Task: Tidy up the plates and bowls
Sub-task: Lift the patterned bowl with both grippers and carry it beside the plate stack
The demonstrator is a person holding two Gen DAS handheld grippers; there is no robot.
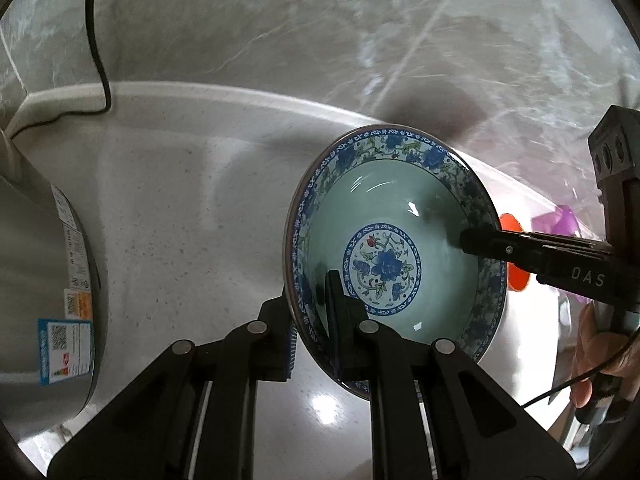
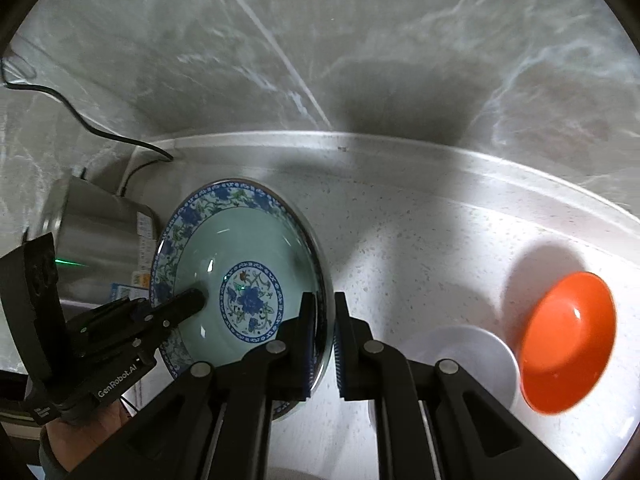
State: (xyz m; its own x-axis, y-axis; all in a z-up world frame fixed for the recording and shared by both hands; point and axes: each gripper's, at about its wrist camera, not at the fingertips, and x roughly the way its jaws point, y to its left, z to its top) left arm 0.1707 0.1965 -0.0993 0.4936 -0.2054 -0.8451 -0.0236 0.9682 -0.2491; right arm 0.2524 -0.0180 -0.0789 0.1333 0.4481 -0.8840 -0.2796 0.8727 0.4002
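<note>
Holding one blue-and-white floral bowl [image 1: 394, 256] between them, both grippers clamp its rim from opposite sides above the speckled white countertop [image 1: 192, 200].

- Left gripper [image 1: 310, 304]: clenched on the bowl's rim at 7 o'clock in the left wrist view, one finger inside, one outside.
- Right gripper [image 2: 322, 344]: clenched on the rim at 4 o'clock of the bowl in the right wrist view; in the left view its finger enters the bowl from 3 o'clock.
- Bowl interior: pale green, blue flower medallion at centre.
- Stainless steel appliance [image 1: 44, 300]: at 9 o'clock, labels on its side.
- Black cable [image 1: 98, 40]: at 11 o'clock.
- Orange dish [image 2: 568, 344]: at 4 o'clock in the right view, leaning over a white plate [image 2: 480, 356].
- Backdrop: grey marble wall [image 2: 320, 40].
</note>
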